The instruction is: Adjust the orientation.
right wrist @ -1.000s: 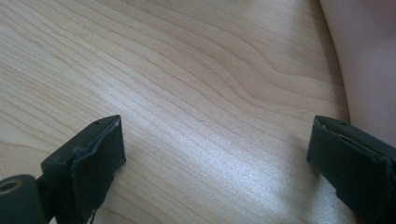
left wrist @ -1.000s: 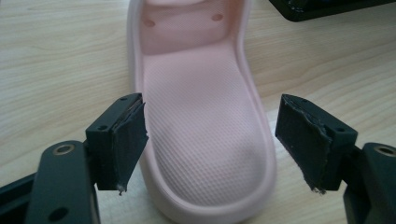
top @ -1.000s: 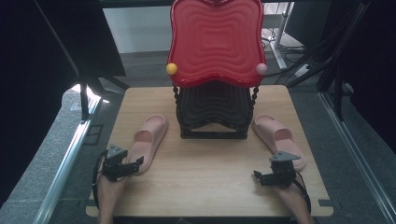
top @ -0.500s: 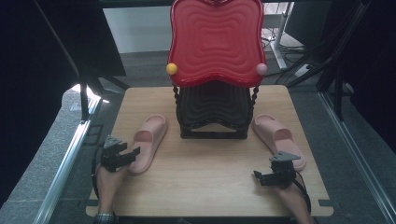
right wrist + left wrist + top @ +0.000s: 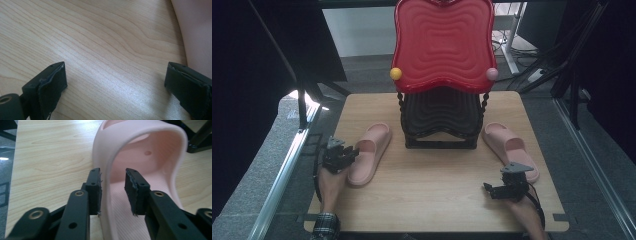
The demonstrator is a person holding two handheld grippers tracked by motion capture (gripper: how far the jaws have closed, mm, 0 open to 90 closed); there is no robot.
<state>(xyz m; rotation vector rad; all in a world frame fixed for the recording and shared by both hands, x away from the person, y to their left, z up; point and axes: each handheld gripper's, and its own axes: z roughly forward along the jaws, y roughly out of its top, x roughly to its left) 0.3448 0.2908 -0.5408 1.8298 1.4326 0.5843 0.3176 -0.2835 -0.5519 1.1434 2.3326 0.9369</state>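
A pink slipper (image 5: 369, 155) lies left of the black stand, toe pointing away from me. My left gripper (image 5: 349, 155) is at its left side. In the left gripper view the jaws (image 5: 113, 192) straddle the side wall of the slipper's strap (image 5: 150, 152). They have just been closing: the left pad touches the wall and the right pad stands a little clear inside, so it is open. A second pink slipper (image 5: 509, 147) lies at the right. My right gripper (image 5: 489, 190) rests open beside its heel (image 5: 197, 30), its jaws (image 5: 115, 87) wide over bare wood.
A red wavy-backed seat (image 5: 442, 45) with a yellow and a pink knob stands on a black stand (image 5: 439, 120) at the back middle of the wooden table (image 5: 427, 200). Dark frames and a metal rail flank the table.
My left gripper has moved away from me up to the left slipper, and its jaws have narrowed around the strap's side. The right gripper has kept still.
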